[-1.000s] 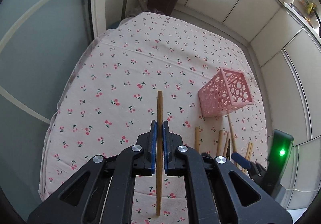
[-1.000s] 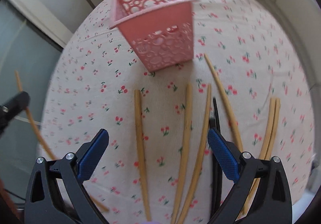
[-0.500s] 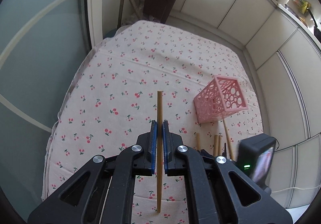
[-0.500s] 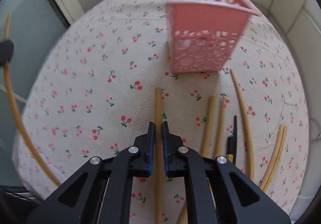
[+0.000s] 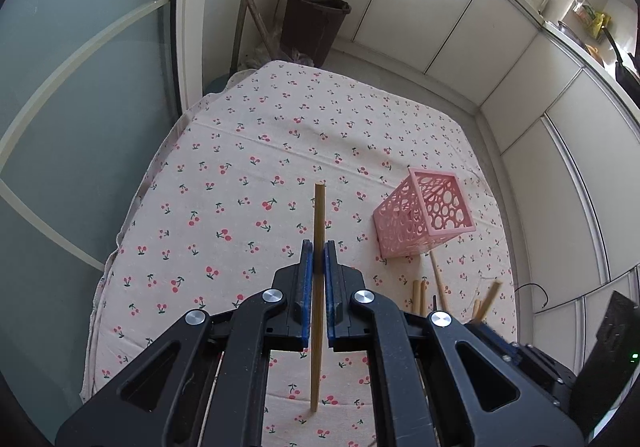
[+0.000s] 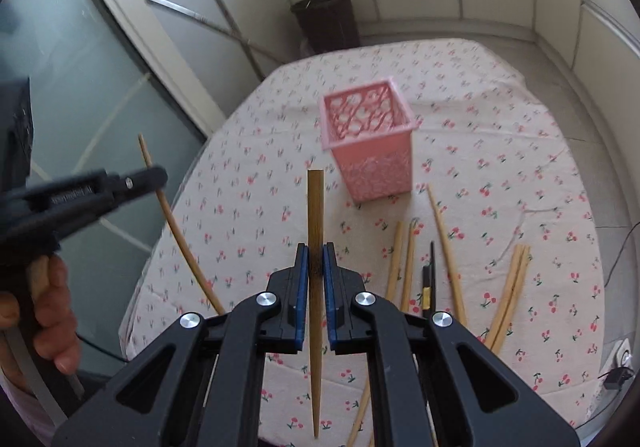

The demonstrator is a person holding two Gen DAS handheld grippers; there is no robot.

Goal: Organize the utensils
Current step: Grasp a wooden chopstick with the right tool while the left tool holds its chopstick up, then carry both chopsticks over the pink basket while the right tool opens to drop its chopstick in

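since the pink basket (image 6: 370,143) looks empty, nothing's sorted yet. the left gripper (image 5: 319,263) and right gripper (image 6: 316,265) each pinch one chopstick (image 6: 315,231), while several more lie on the cloth (image 6: 520,151).

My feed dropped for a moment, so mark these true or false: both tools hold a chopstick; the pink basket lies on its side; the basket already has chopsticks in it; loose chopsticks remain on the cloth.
1. Both tools hold a chopstick. True: the left tool and the right tool are each shut on one.
2. The pink basket lies on its side. False: it stands upright.
3. The basket already holds chopsticks. False: it looks empty.
4. Loose chopsticks remain on the cloth. True.
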